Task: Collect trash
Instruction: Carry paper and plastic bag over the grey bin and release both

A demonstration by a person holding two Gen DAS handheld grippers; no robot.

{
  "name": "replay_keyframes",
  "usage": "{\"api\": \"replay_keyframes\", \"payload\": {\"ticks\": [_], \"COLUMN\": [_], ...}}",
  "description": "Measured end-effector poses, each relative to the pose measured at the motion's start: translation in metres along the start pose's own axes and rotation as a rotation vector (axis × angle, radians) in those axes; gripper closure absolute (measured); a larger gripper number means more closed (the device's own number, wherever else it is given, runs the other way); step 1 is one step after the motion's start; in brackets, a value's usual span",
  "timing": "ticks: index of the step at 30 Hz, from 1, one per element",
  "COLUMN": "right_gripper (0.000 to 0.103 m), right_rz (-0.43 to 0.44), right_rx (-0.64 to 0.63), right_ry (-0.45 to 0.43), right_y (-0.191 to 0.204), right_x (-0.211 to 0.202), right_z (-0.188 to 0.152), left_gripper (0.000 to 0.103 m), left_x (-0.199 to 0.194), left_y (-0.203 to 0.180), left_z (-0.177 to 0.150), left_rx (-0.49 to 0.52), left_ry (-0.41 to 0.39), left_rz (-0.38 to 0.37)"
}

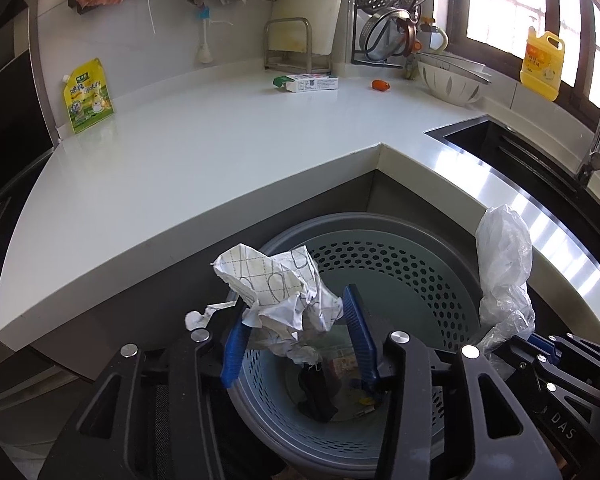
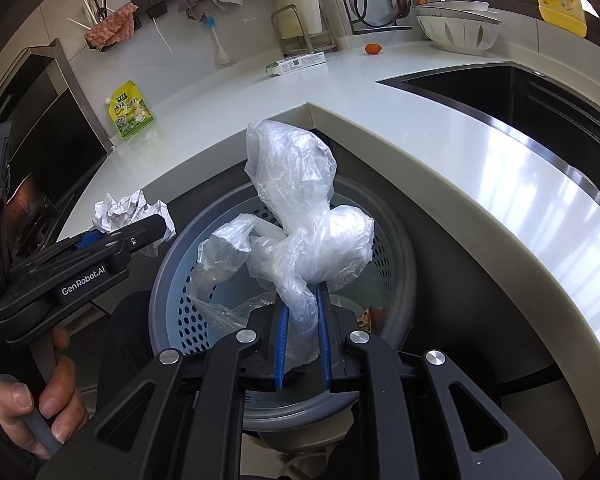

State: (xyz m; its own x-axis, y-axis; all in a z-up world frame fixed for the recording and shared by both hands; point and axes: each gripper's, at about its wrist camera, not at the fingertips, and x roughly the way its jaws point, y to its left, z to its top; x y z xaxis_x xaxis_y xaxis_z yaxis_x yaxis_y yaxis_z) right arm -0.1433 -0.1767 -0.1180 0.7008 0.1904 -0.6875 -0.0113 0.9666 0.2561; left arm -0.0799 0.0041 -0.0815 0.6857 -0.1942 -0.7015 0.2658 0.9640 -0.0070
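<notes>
My left gripper (image 1: 294, 312) is shut on a crumpled patterned paper (image 1: 276, 284) and holds it over the near left rim of the perforated grey trash bin (image 1: 416, 264). That paper also shows in the right wrist view (image 2: 122, 210). My right gripper (image 2: 302, 312) is shut on a clear plastic bag (image 2: 296, 208) and holds it above the bin (image 2: 396, 264). The bag also shows in the left wrist view (image 1: 504, 264). Some trash lies at the bin's bottom (image 1: 340, 368).
The bin stands under the inner corner of a white counter (image 1: 204, 160). On the counter are a yellow-green pouch (image 1: 87, 96), a small carton (image 1: 306, 82), an orange object (image 1: 381, 85) and bowls (image 1: 452, 78). A sink (image 1: 500, 148) is at the right.
</notes>
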Motion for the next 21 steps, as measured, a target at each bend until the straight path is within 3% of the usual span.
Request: {"api": "replay_keyframes", "payload": {"ticks": [4,5,21], "right_gripper": [0.062,0.061,0.059], "right_rz": [0.0,0.0,0.0], "right_rx": [0.003,0.002,0.016], "right_ry": [-0.011,-0.012,-0.012], "right_y": [-0.0018,-0.0017,-0.0058], "right_x": [-0.0019,-0.0019,-0.0026], "right_z": [-0.0005,-0.0005,-0.0027], "left_gripper": [0.038,0.034,0.026], "left_x": [-0.0015,-0.0021,-0.0019], "left_y": [0.0012,0.0022,0.0075], "left_z": [-0.0001,-0.0005,-0.0016], "left_rx": [-0.007,-0.008,-0.023], "left_ry": [-0.009,-0.012,-0.007], "left_rz": [0.003,0.006,0.022]}}
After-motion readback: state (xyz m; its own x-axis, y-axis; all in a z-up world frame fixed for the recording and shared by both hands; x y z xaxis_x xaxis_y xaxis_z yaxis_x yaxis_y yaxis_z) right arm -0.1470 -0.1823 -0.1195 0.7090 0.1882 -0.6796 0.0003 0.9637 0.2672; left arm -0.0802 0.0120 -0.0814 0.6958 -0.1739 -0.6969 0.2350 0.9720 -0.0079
